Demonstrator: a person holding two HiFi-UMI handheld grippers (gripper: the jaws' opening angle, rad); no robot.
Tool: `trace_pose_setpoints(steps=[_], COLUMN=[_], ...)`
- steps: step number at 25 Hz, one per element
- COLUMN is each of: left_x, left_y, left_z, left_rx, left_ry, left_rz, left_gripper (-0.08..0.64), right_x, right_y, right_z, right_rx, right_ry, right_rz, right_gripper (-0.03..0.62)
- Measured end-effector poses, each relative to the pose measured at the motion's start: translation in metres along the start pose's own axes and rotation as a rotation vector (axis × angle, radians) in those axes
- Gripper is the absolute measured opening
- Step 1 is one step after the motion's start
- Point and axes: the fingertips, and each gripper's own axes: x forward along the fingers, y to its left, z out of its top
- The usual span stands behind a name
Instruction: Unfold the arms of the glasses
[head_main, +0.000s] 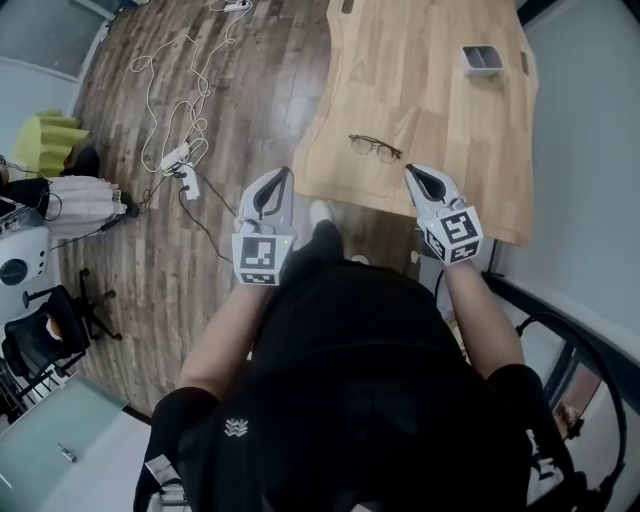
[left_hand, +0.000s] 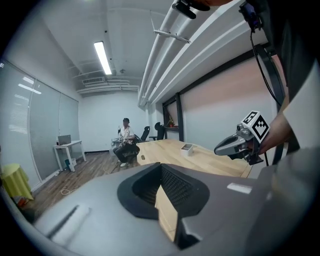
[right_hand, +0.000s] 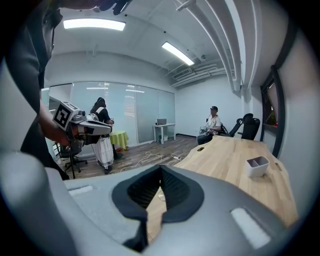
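Pale wood table (head_main: 430, 80), glasses lying ready, both grippers clenched and empty.
The glasses (head_main: 375, 147) lie close to the table's near edge, a little beyond and between the left gripper (head_main: 285, 173) and right gripper (head_main: 410, 170). Each gripper has its jaws together on nothing. Whether the arms are folded is too small to tell. To do this step well, I judge both jaw pairs must open first. One should pin the front lightly by the bridge or a rim, and the other catch an arm tip and swing it out about its hinge. The thin dark frame may slide or bend under a hard pinch.
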Motion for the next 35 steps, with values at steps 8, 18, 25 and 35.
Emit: trace_pose_setpoints(steps=[8,18,25,35], left_x=[0.084,0.151,0.178,0.181], left_y=[0.036,0.035,0.032,0.014], left_z=[-0.009,-0.022,-0.047,-0.102], left_rx=[-0.017,-0.006,-0.031,-0.077], left_ry=[0.012,0.044,0.074,0.198], left_rz=[-0.145,-0.301,-0.25,-0.182], left_gripper=[0.006,0.006,0.006,0.006], right_x=[0.068,0.12,0.144,0.178], right_y=[-0.022,-0.033,-0.045,-0.032], right_z=[0.005,-0.011,-0.052,-0.102], right_rx=[0.041,0.054,0.093,-0.1], right_ry=[0.099,0.23,0.283,0.417], right_rz=[-0.042,-0.005,0.11,0.36], right_gripper=[0.002,0.002,0.002,0.095])
